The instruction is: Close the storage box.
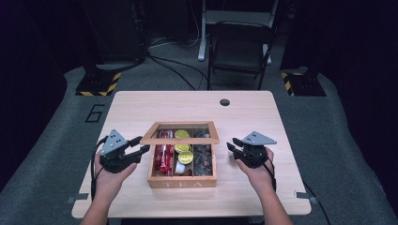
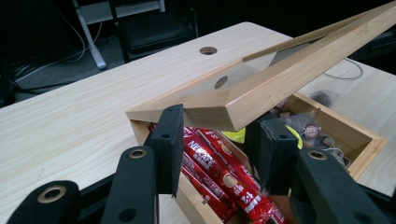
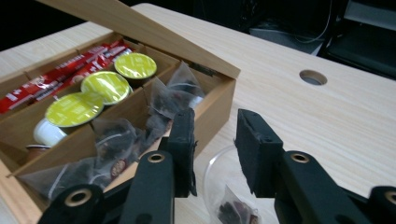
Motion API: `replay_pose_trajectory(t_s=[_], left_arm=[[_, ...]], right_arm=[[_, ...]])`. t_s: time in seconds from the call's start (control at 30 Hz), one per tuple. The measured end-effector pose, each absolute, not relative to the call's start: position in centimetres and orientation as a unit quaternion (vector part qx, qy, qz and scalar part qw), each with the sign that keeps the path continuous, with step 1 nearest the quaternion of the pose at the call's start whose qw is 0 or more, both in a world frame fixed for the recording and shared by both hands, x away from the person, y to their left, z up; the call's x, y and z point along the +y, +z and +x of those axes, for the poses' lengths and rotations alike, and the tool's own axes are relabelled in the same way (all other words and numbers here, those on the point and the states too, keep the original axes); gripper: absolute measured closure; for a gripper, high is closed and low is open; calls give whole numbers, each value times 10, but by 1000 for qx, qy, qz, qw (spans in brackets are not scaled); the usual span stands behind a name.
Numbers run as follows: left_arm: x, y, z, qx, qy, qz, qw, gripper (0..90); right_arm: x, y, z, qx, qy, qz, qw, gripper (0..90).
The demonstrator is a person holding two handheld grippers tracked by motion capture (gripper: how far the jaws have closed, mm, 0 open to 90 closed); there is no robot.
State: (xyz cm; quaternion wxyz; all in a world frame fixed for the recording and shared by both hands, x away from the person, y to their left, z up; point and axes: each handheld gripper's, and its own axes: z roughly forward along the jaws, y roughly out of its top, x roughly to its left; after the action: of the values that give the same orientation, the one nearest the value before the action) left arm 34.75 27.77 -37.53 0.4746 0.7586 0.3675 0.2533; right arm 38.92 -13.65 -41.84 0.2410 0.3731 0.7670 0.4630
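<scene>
Left gripper (image 1: 141, 145): jaws parted astride the raised glass lid (image 2: 261, 88) corner of the wooden tea box (image 1: 182, 180), gripping nothing. Box: centre of the light wood table (image 1: 187, 103). Right gripper (image 1: 233, 146): parted, empty, right of the box. Folding chair (image 1: 239, 47), grey carpet (image 1: 47, 140) behind.

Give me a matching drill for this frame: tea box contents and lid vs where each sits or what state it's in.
Things:
1. red stick packets
2. green-lidded capsules
3. pyramid tea bags
4. lid

Places or states:
A. middle compartment
B. tilted up, left gripper at its corner
C. compartment nearest the left gripper
D. compartment nearest the right gripper

Pairs: 1-C, 2-A, 3-D, 4-B
</scene>
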Motion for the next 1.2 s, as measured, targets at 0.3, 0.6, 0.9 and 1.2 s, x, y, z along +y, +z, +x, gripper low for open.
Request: replay_pose_trajectory(t_s=[0.3, 0.6, 0.9, 1.2], left_arm=[[279, -375, 349, 367, 249, 756, 481, 574], [278, -377, 348, 371, 248, 754, 481, 574], [278, -378, 346, 376, 247, 753, 481, 574], [277, -379, 345, 374, 247, 756, 477, 573]], right_arm=[[-130, -408, 382, 767, 482, 361, 221, 599], [-113, -395, 376, 780, 486, 326, 220, 594], [-104, -389, 368, 789, 486, 303, 222, 553], [-96, -386, 366, 788, 492, 301, 214, 505]])
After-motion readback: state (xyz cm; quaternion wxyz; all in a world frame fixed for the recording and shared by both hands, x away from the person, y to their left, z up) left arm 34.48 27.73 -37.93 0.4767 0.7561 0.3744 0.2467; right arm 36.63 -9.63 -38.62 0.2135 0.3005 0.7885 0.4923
